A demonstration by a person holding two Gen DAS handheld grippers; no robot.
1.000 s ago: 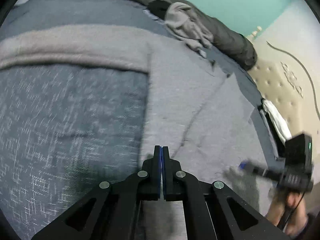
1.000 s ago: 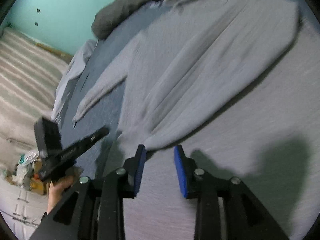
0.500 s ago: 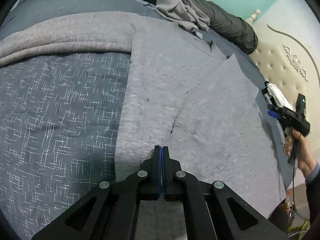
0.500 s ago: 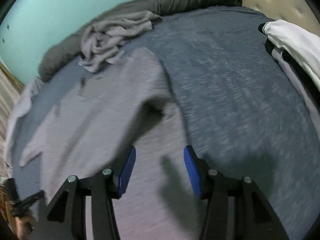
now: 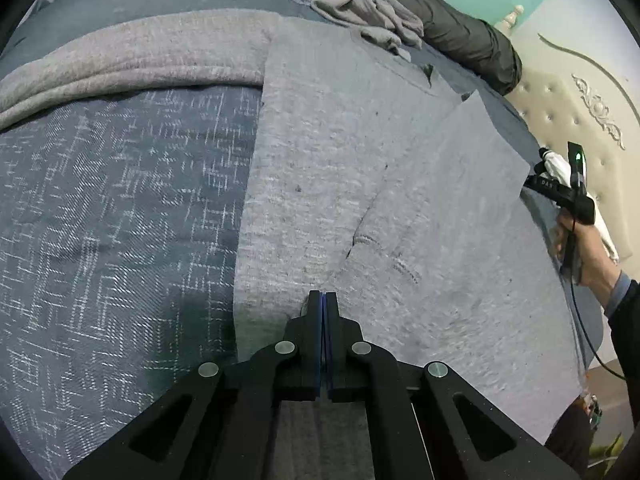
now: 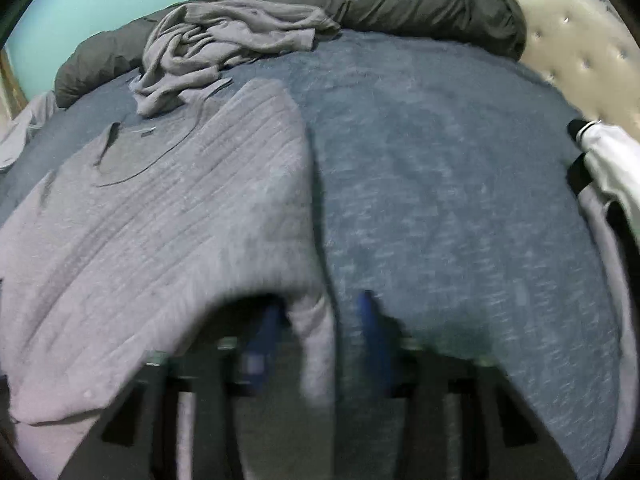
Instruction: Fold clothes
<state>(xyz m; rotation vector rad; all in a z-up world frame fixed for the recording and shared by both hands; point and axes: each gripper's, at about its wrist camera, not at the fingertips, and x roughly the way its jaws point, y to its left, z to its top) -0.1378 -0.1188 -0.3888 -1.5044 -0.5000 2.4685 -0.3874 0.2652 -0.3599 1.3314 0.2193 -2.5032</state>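
On the bed (image 5: 120,200) — one spread sweater (image 5: 340,160) (left hand-held gripper (image 5: 323,300) pressed together).

Matt grey knit sweater (image 5: 340,168) on a rough, flecked blue woven bedspread (image 5: 120,200); black plastic tongs (image 5: 323,300).

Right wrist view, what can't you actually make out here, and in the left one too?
- Right wrist view: right gripper is motion-blurred; its jaws are closing with the grey sweater's edge between them, contact unclear.
- Left wrist view: the sweater's near hem is hidden behind the shut left gripper.
- Left wrist view: the right gripper's fingertips hide behind the sweater's raised corner.
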